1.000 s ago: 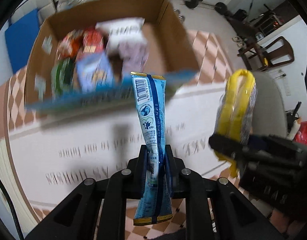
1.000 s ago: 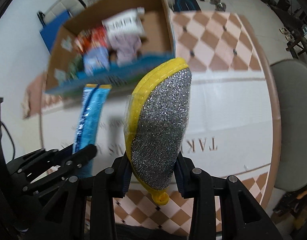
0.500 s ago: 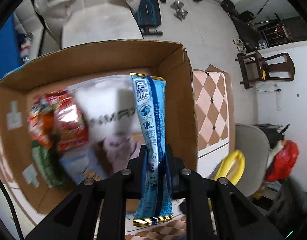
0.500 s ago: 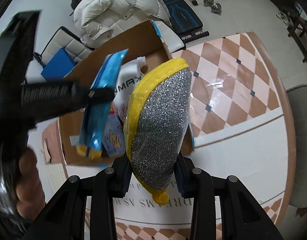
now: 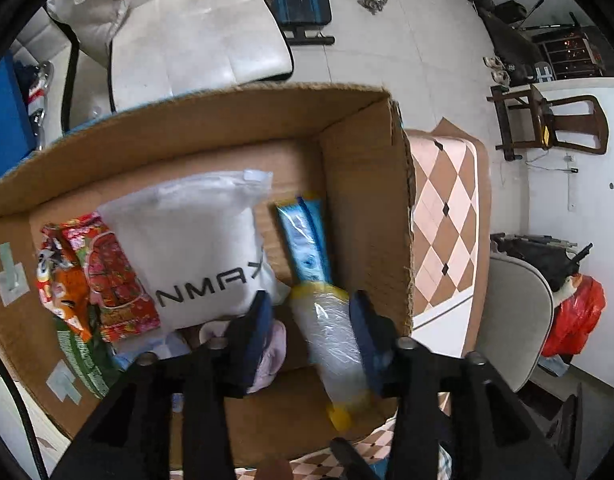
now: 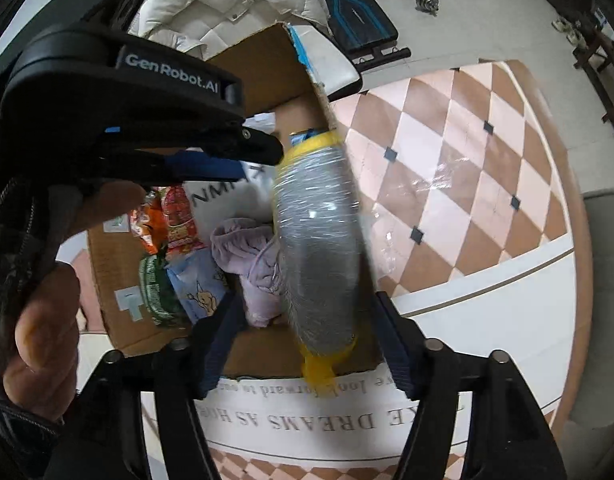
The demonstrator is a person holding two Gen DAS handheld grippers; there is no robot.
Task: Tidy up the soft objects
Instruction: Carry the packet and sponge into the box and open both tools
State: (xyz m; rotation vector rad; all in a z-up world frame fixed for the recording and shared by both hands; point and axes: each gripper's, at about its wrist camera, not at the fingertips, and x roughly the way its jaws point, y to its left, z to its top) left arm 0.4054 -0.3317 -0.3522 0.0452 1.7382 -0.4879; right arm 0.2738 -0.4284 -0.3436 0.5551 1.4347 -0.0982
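Note:
The open cardboard box point(image 5: 363, 200) holds soft packets. My left gripper point(image 5: 311, 316) is open above it, and the blue packet point(image 5: 307, 240) lies loose inside along the right wall. My right gripper point(image 6: 303, 308) is open over the box's near right corner point(image 6: 267, 356). The yellow-edged silver sponge point(image 6: 319, 240) is blurred between its spread fingers, free of both pads; it also shows in the left wrist view point(image 5: 335, 340). The left gripper point(image 6: 211, 148) shows from the side in the right wrist view.
In the box lie a white zip bag point(image 5: 203, 248), red and orange snack packets point(image 5: 99, 276), a green packet point(image 6: 155, 288) and a lilac cloth point(image 6: 251, 256). The box stands on a checked tablecloth point(image 6: 467, 184). A grey chair point(image 5: 511, 320) is at the right.
Both grippers have opened over the box. The blue packet has dropped from the left gripper into the box, and the sponge has come free of the right gripper's pads.

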